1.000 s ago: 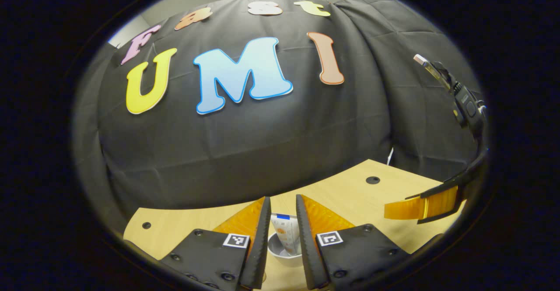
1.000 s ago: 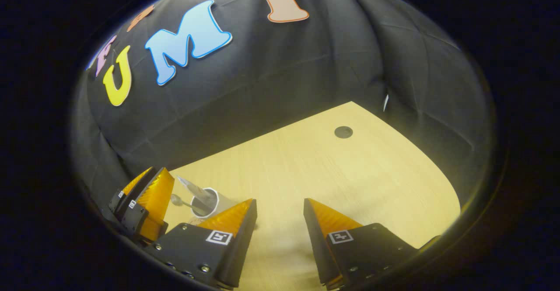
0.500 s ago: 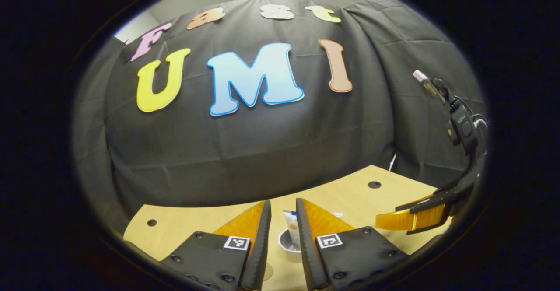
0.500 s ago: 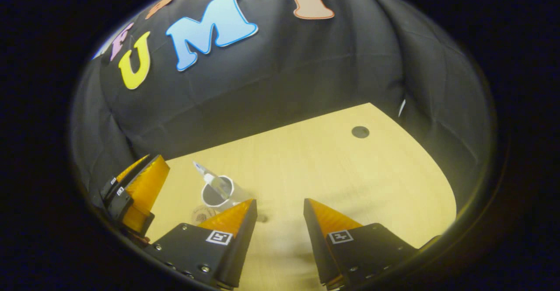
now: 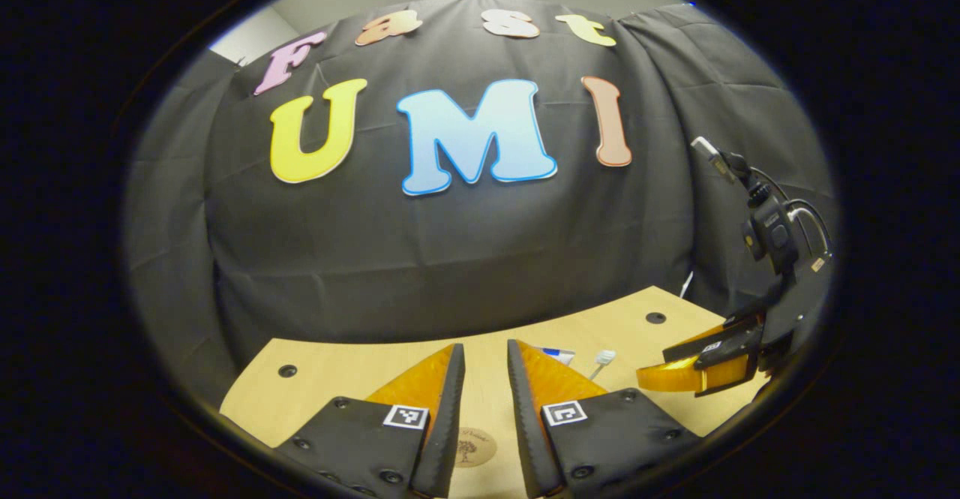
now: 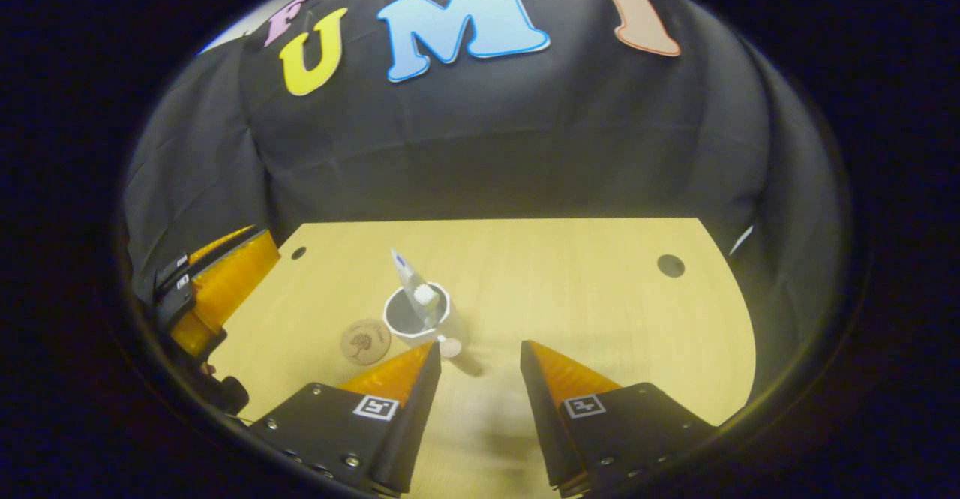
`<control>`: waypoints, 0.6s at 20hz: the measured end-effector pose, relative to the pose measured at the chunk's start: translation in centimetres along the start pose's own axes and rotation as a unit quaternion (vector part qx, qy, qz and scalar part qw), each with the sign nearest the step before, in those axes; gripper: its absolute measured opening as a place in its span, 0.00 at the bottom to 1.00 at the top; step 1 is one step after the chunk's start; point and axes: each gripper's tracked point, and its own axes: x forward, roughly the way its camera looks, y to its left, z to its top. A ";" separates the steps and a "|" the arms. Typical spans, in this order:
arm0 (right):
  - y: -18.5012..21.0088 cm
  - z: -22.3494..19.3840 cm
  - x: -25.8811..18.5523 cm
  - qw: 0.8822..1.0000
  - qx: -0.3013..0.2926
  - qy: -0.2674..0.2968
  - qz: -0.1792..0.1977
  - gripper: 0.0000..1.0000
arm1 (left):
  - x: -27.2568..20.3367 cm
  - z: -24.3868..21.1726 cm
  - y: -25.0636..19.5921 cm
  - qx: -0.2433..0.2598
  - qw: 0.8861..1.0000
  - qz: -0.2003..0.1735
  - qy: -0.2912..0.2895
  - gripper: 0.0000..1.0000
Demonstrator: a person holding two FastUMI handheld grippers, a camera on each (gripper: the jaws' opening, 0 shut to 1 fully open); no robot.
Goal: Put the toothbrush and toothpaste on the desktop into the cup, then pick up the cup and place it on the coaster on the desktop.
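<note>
In the right gripper view a white-rimmed cup [image 6: 415, 317] stands on the wooden table [image 6: 600, 296], with the toothpaste tube [image 6: 406, 272] and the toothbrush [image 6: 426, 294] leaning out of it. A round brown coaster [image 6: 365, 341] lies just left of the cup, apart from it. My right gripper [image 6: 480, 353] hovers open just right of the cup and nearer to me, holding nothing. My left gripper [image 5: 485, 353] is open by a narrow gap, and the coaster [image 5: 474, 446] shows low between its fingers. The toothpaste top [image 5: 559, 354] and toothbrush head [image 5: 604, 356] peek out behind its right finger.
The black cloth wall closes off the back of the table. Dark round holes [image 6: 670, 265] mark the table's far corners. The left gripper [image 6: 202, 296] hangs at the table's left edge; the right gripper [image 5: 697, 364] shows at far right in the left gripper view.
Both grippers have drawn back from the cup. In the left gripper view the cup slid from between the fingers to behind the right finger, and the coaster came into sight.
</note>
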 end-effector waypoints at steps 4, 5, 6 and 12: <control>1.0 -1.2 0.5 0.996 -0.080 0.036 0.017 0.64 | -1.4 0.0 2.9 -0.016 0.999 0.027 0.007 0.36; 1.3 -1.5 0.8 0.994 -0.096 0.043 0.023 0.65 | -1.7 -0.2 3.5 -0.021 0.999 0.035 0.008 0.36; 1.5 -1.5 1.0 0.993 -0.107 0.049 0.030 0.65 | -2.1 -0.3 4.0 -0.027 0.999 0.040 0.010 0.41; 2.2 -1.8 2.5 0.981 -0.163 0.091 0.051 0.63 | -4.2 -1.8 6.5 -0.050 0.996 0.062 0.030 0.41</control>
